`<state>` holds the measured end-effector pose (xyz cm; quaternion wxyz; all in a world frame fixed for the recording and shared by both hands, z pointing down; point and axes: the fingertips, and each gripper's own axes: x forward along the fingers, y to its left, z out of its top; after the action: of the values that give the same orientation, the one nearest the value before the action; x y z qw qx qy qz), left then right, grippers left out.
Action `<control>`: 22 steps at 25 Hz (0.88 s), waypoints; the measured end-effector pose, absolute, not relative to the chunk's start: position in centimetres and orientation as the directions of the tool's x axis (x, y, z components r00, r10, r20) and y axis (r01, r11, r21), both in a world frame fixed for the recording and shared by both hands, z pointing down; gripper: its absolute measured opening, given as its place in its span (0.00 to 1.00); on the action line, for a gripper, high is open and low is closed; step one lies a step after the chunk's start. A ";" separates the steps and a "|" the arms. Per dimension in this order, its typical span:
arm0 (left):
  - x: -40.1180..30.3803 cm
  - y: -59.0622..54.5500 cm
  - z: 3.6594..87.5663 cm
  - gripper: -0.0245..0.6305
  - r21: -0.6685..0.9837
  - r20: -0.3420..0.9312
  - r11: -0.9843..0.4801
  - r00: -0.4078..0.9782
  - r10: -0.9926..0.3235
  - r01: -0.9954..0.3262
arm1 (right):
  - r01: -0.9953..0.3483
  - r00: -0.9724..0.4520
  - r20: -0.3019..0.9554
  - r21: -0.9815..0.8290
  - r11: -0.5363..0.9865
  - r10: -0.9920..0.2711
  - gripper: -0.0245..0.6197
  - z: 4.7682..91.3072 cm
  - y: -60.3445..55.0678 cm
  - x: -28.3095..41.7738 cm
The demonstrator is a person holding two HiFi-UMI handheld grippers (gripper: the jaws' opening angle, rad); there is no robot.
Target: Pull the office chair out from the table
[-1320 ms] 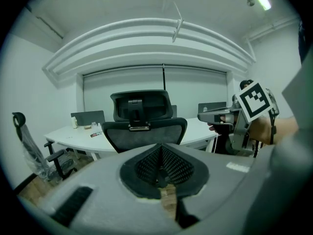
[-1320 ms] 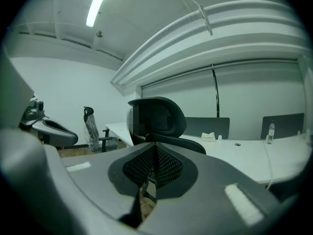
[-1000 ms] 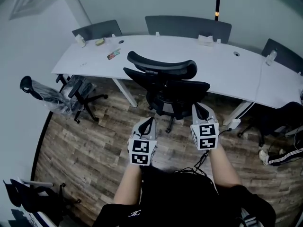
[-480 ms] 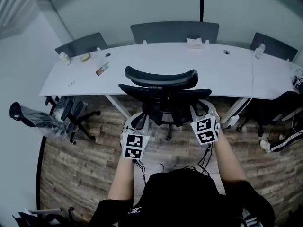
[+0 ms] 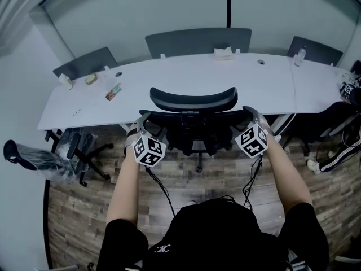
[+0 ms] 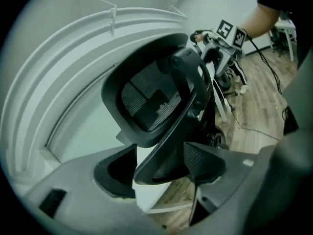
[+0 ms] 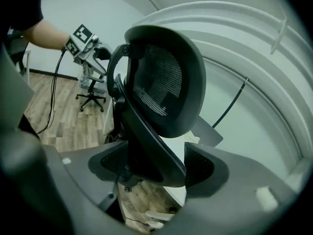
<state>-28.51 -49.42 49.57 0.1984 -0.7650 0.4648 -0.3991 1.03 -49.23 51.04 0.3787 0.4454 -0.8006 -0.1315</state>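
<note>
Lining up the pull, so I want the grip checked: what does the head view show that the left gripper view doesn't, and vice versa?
Head view only: the spare chair on the floor at left and the grey dividers behind the table. Left gripper view only: the left gripper, jaws just opened, apart around the back edge of the office chair. Both: that chair's back, the right gripper, the wood floor.

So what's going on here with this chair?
A person stands behind the black office chair, which sits close to the long white table. The left hand-held gripper and right hand-held gripper are at either side of its backrest. Both sets of jaws have just been opening, and each has a backrest edge between them, not clamped.
</note>
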 end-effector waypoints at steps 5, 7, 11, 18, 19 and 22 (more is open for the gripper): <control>-31.0 -52.7 52.1 0.55 -0.745 0.529 -0.560 0.191 -0.827 -0.363 | -0.554 -0.225 0.556 0.603 0.574 -0.800 0.63 53.2 -51.3 2.1; -31.7 -53.6 53.3 0.55 -0.756 0.558 -0.581 0.166 -0.813 -0.301 | -0.547 -0.192 0.572 0.612 0.570 -0.798 0.63 53.8 -52.0 2.6; -32.8 -55.3 54.7 0.53 -0.776 0.573 -0.583 0.116 -0.811 -0.241 | -0.547 -0.146 0.562 0.639 0.540 -0.814 0.58 54.3 -53.1 3.3; -33.2 -55.7 54.3 0.36 -0.828 0.510 -0.525 0.123 -0.851 -0.199 | -0.446 -0.088 0.491 0.759 0.475 -0.867 0.45 54.2 -53.6 3.8; -33.2 -55.6 54.3 0.36 -0.824 0.514 -0.529 0.128 -0.848 -0.203 | -0.443 -0.085 0.492 0.760 0.475 -0.866 0.44 54.2 -53.6 3.8; -33.2 -55.4 54.3 0.35 -0.817 0.524 -0.537 0.118 -0.843 -0.211 | -0.443 -0.075 0.503 0.757 0.481 -0.861 0.44 54.3 -53.5 3.8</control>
<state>-33.21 -55.39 54.26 0.2913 -0.6887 0.3828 -0.5425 3.83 -53.53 54.29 0.4971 0.4639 -0.7024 -0.2104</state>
